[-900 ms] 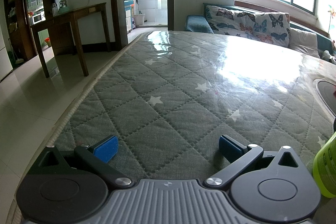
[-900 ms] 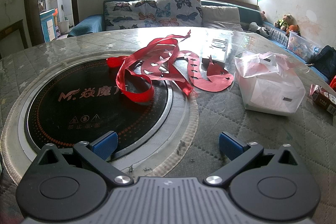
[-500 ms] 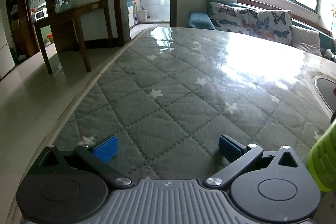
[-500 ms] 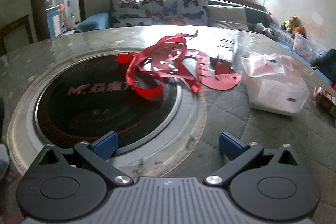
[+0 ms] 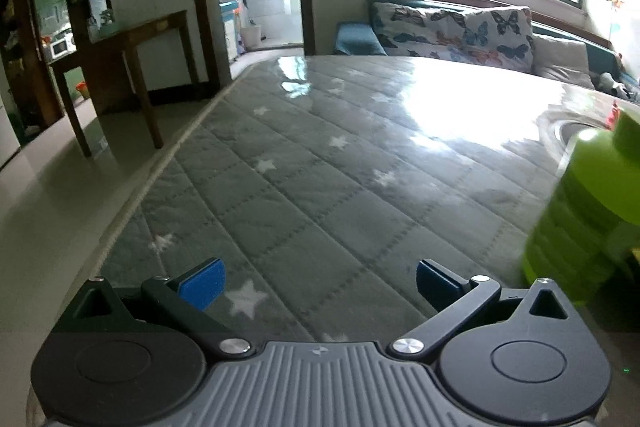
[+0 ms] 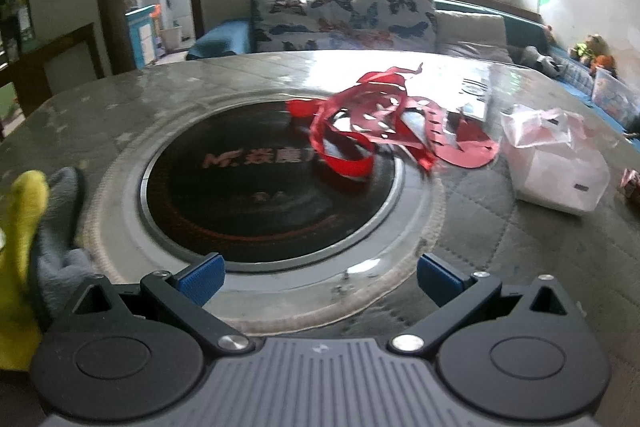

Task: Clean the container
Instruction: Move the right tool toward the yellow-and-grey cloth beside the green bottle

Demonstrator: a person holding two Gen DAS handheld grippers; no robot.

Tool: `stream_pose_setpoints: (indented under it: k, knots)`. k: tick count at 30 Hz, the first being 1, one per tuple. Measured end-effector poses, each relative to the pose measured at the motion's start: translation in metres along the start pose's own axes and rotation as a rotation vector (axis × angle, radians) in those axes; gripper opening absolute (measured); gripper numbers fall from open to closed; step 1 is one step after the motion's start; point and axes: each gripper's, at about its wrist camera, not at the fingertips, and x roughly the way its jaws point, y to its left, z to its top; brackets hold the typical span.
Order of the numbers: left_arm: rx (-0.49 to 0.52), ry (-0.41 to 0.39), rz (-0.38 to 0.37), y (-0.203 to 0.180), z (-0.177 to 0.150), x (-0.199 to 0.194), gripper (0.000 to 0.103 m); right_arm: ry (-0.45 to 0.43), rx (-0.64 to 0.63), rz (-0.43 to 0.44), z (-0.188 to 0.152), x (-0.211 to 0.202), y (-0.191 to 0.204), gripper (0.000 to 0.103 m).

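Note:
A lime-green container [image 5: 588,211] stands blurred at the right edge of the left wrist view, to the right of my open, empty left gripper [image 5: 320,283]. In the right wrist view a yellow-green shape [image 6: 18,267] and a grey cloth [image 6: 60,239] lie at the far left edge, left of my open, empty right gripper [image 6: 320,277]. The right gripper hovers over the near rim of a round black cooktop [image 6: 264,183] set in the table.
Red cut-paper ribbons [image 6: 380,123] lie across the cooktop's far right side. A white plastic bag [image 6: 560,163] sits at right, a remote [image 6: 476,95] behind the ribbons. The quilted grey table cover [image 5: 320,163] ends at a left edge [image 5: 160,171] above the floor.
The left view has swung right, so the green container fills more of its right edge. The right view has swung left, bringing the cloth and the yellow-green shape into sight.

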Motion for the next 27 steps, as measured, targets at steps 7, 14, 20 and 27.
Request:
stream_pose_setpoints:
  k: [7,14,20,27]
  knots:
    - [0.031,0.010,-0.030,-0.017,-0.005,-0.018,0.103,0.022,-0.051,0.009,-0.004,-0.017,0.021,0.103]
    - [0.044,0.015,-0.052,-0.032,-0.010,-0.036,0.103,0.017,-0.092,0.030,-0.007,-0.028,0.036,0.103]
    - [0.051,0.020,-0.089,-0.044,-0.012,-0.045,0.103,-0.003,-0.130,0.073,-0.007,-0.040,0.048,0.103]
    - [0.074,0.042,-0.115,-0.058,-0.015,-0.048,0.103,-0.013,-0.147,0.115,-0.007,-0.048,0.059,0.103]
